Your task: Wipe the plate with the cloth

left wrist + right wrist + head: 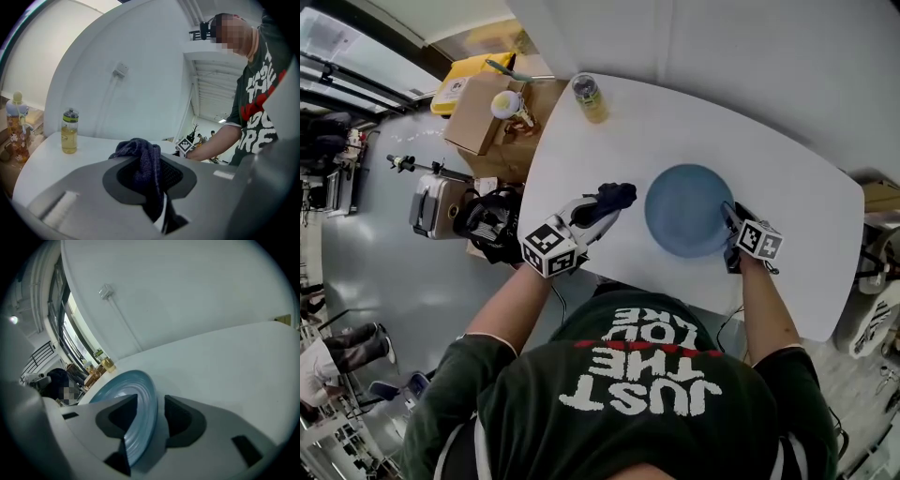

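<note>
Resting on the white rounded worktop (pixel 787 187), the round blue ridged plate (pixel 687 210) looks stiff, smooth, slippery and breakable; its thin rim, the natural hold, stands between the parted jaws of the right tongs (pixel 152 416), unpinched. The left tongs (pixel 152 180) clamp the soft, light dark-blue knitted cloth (pixel 138 152), which should bunch easily.

Dark green T-shirt (pixel 628 412) with white and red lettering (pixel 642 394)
</note>
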### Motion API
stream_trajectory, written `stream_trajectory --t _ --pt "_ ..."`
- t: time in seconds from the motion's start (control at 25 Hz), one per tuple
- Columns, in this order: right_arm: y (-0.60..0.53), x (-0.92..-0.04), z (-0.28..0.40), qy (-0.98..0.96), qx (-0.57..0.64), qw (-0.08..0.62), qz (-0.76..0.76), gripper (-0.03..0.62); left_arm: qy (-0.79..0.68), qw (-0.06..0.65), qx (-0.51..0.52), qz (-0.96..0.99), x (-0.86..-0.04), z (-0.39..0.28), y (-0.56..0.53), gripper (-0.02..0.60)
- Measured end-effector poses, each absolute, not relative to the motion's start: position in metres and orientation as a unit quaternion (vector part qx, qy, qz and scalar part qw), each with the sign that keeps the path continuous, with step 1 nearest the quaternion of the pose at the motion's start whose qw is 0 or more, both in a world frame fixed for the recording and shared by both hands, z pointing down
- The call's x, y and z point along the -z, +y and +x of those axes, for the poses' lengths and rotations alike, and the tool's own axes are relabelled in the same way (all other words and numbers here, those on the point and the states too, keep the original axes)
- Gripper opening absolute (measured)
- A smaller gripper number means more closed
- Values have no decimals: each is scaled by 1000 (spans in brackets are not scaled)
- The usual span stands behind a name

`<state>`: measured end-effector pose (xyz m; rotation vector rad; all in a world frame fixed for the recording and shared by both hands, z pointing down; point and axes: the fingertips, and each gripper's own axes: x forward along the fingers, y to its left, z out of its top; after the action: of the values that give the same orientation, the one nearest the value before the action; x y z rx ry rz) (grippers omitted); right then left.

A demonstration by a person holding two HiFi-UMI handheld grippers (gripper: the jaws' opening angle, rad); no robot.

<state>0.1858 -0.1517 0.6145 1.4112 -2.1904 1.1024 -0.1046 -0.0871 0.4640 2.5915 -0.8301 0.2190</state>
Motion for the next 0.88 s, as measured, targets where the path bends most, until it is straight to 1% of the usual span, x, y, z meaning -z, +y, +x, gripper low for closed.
stream_trajectory --t 0.04,0.08,0.12,0.24,0.4,0.44,0.48,0.52,0.6,0.68,0.88 --pt "-148 -615 187 -762 -389 164 491 177 -298 204 -79 929 -463 -103 -86 67" --pt "-146 -613 189 -760 -388 170 493 202 -297 203 -79 930 -462 -102 -85 67" --pt "-144 -609 193 -759 -382 172 499 210 -296 202 -80 930 -461 -100 -83 67" --pt "-135 -589 209 -756 -364 167 518 215 -296 200 -77 931 -456 -97 -80 67" --pt "-117 -549 217 -775 -349 138 509 209 -298 187 -66 934 -441 -96 -82 67" --pt "-111 -539 221 -778 -346 133 508 188 -300 184 -65 934 -438 -96 -83 67" --pt "-106 -530 226 -780 -341 128 510 143 -302 181 -64 934 -435 -96 -85 67" --pt "-101 -521 233 -781 -334 125 513 83 -304 180 -62 934 -432 -96 -86 67" --pt "-93 -504 245 -785 -319 119 518 22 -309 178 -57 933 -427 -98 -88 67" --pt "-85 -487 252 -791 -306 113 517 6 -315 177 -51 931 -422 -101 -89 67" --pt "-64 -464 257 -806 -286 105 507 3 -330 177 -41 926 -412 -103 -89 67"
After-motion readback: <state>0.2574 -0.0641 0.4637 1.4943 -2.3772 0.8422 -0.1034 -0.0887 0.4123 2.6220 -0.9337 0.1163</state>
